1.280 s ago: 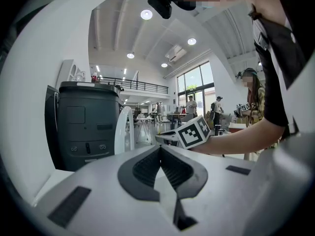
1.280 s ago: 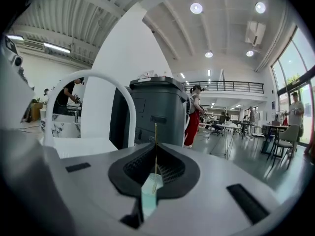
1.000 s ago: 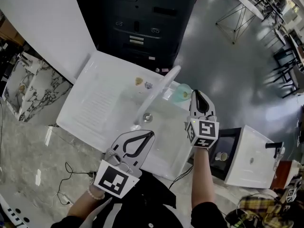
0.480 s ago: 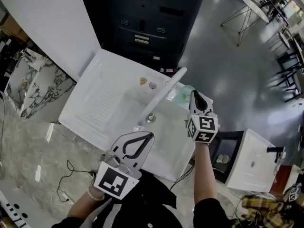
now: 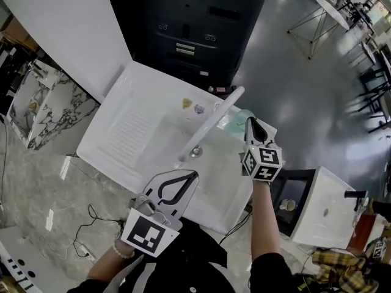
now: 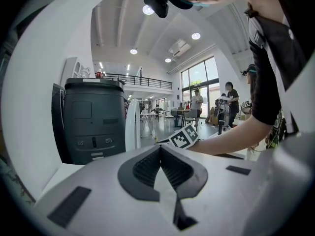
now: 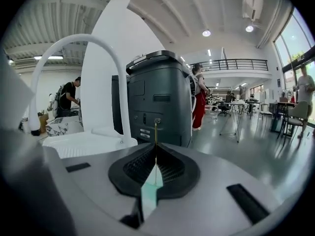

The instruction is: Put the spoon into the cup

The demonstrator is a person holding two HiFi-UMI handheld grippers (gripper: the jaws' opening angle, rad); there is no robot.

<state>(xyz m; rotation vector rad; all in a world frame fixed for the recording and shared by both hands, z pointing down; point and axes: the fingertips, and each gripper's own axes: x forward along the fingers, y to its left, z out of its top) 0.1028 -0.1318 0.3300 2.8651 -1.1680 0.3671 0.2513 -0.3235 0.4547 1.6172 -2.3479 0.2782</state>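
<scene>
A pale green cup stands on the sink's far right corner, by the base of the faucet. My right gripper hangs just over the cup's right side, with its jaws shut on the spoon. Only the spoon's thin gold shaft shows, sticking out past the jaw tips in the right gripper view; the cup's green shows through the gap below. My left gripper is at the sink's near edge, shut with nothing in it.
A white sink has a tall arched faucet and a drain. Two small objects lie on its far rim. A dark cabinet stands behind. A small white unit sits at the right.
My right gripper has sunk a little toward the cup, still shut on the spoon. The left gripper has stayed where it was.
</scene>
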